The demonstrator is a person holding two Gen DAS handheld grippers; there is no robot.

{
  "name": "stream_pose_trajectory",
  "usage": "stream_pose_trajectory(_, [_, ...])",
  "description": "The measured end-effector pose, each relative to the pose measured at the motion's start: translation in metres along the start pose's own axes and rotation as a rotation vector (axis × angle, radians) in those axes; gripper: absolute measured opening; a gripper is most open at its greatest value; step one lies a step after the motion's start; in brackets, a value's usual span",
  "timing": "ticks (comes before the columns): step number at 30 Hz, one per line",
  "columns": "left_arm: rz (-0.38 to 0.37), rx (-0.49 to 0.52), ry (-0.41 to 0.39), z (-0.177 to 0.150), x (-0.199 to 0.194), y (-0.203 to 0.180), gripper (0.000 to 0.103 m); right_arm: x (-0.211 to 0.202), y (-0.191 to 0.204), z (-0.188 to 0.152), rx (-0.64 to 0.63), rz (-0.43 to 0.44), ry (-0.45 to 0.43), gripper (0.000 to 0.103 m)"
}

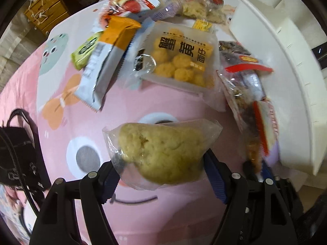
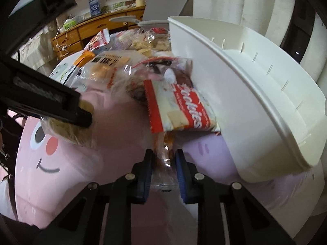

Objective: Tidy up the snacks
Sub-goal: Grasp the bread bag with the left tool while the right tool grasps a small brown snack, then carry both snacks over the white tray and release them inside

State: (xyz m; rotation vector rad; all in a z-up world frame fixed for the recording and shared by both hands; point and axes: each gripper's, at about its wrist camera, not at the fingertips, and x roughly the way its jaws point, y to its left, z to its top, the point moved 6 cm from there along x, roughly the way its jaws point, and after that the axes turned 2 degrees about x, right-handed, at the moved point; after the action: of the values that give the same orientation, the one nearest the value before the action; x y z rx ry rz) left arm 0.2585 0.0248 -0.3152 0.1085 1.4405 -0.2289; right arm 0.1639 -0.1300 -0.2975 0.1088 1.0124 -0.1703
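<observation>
Left wrist view. Left gripper (image 1: 161,163): clenched on a wrapped bun (image 1: 161,153), a pale yellow-green cake sealed in a clear film, held clear above the pink cartoon cloth (image 1: 61,163). Pads bear on the bun's two sides. Judged light, soft and crushable; the film is slick, so the body of the cake gives a surer hold than the loose seam ends. Further off on the cloth: tray of yellow puffs (image 1: 177,61), orange-and-silver bar (image 1: 108,55), small green packet (image 1: 85,50), red-and-white pouch (image 1: 130,2). White bin (image 1: 286,71) stands at right. A red-trimmed bundle (image 1: 251,106) hangs blurred between the puffs and the bin.

Right wrist view. Right gripper (image 2: 163,169): closed on the clear tail end of a snack bundle (image 2: 163,106), whose cookies packet (image 2: 184,108) with red serrated edge lies just beside the white bin (image 2: 255,94) wall. Judged light but floppy; held by the crimped end it will swing and may slip, and the biscuits inside are likely brittle. The left gripper's arm (image 2: 51,102) crosses at left over the bun (image 2: 71,130). The bin interior, as far as seen, holds nothing.
</observation>
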Motion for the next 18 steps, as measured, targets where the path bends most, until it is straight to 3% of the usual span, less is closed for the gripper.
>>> stream_pose_trajectory(5, [-0.042, -0.021, -0.063, -0.024, -0.033, 0.005, 0.074, -0.016, 0.006, -0.009, -0.002, 0.033, 0.015, 0.02])
stream_pose_trajectory(18, [-0.15, -0.123, -0.23, -0.106, -0.117, 0.031, 0.074, -0.105, 0.011, -0.027, -0.058, 0.054, -0.085, 0.02])
